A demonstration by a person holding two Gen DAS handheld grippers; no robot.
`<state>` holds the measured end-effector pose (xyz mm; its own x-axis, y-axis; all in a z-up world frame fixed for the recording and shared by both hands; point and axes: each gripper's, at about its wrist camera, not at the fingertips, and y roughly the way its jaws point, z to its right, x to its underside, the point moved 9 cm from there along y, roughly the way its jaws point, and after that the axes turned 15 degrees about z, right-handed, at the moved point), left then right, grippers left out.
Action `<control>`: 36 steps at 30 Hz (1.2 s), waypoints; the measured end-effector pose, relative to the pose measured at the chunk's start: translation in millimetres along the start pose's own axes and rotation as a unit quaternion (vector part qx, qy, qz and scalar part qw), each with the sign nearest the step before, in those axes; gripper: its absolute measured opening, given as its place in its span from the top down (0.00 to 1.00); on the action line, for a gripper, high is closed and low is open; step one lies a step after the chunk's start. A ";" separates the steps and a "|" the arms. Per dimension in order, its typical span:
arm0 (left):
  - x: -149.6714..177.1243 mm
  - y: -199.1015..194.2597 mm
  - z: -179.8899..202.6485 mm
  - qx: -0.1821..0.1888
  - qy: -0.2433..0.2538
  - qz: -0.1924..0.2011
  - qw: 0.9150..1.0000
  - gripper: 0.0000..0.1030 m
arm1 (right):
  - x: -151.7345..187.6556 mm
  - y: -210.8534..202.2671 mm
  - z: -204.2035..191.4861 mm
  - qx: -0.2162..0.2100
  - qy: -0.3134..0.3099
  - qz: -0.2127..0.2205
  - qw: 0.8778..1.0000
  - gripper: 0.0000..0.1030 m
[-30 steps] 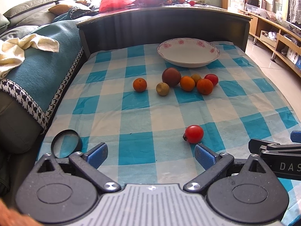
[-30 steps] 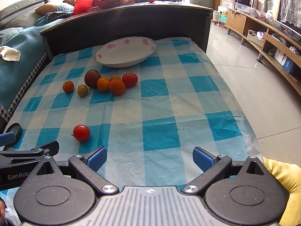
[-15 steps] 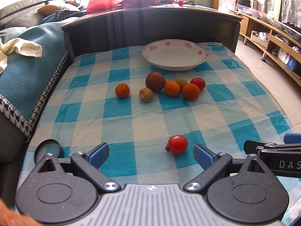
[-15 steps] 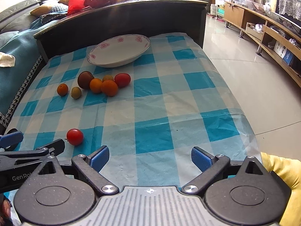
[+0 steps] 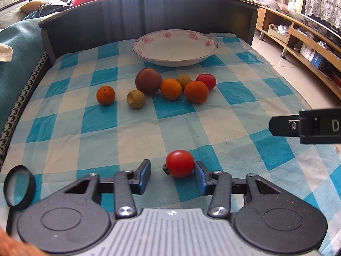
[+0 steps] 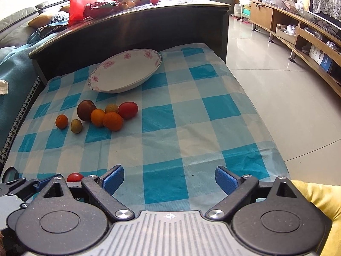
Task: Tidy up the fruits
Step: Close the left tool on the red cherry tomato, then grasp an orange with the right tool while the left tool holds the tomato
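Note:
A small red tomato [image 5: 180, 163] lies on the blue-checked cloth [image 5: 132, 132] between the jaws of my left gripper [image 5: 172, 166]. The jaws are closing: the right pad touches the tomato, the left pad stands a little off it. Farther back sit a dark red fruit [image 5: 148, 81], three oranges [image 5: 171, 89], two yellowish fruits [image 5: 136, 98] and another tomato [image 5: 206, 81]. Behind them is an empty flowered plate [image 5: 174, 44]. My right gripper [image 6: 169, 171] hovers over bare cloth at the right, its jaws closing slightly with nothing between them.
A dark wooden wall [image 5: 149, 17] rises behind the plate, with a red bag and more fruit on top. A sofa with a teal blanket [image 5: 19, 49] flanks the left. A round lens [image 5: 19, 189] lies front left. Tiled floor [image 6: 277, 98] and wooden shelves lie right.
My left gripper moved forward and down until the near tomato sits between its jaws, which narrowed from wide open. The right gripper drifted forward, and its jaws narrowed a little.

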<state>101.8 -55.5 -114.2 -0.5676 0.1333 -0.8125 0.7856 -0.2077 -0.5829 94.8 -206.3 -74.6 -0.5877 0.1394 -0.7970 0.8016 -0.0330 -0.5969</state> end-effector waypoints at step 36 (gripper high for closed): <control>-9.2 5.4 -0.5 0.008 0.010 0.007 1.000 0.63 | -5.4 34.6 -36.2 -0.063 -0.025 -0.022 0.997 0.34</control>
<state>111.4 -57.4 -109.9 -0.5510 0.1497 -0.8210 0.7897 -0.2246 -0.5710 129.7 -172.3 -87.5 -0.6250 0.0892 -0.7755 0.7803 0.0969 -0.6178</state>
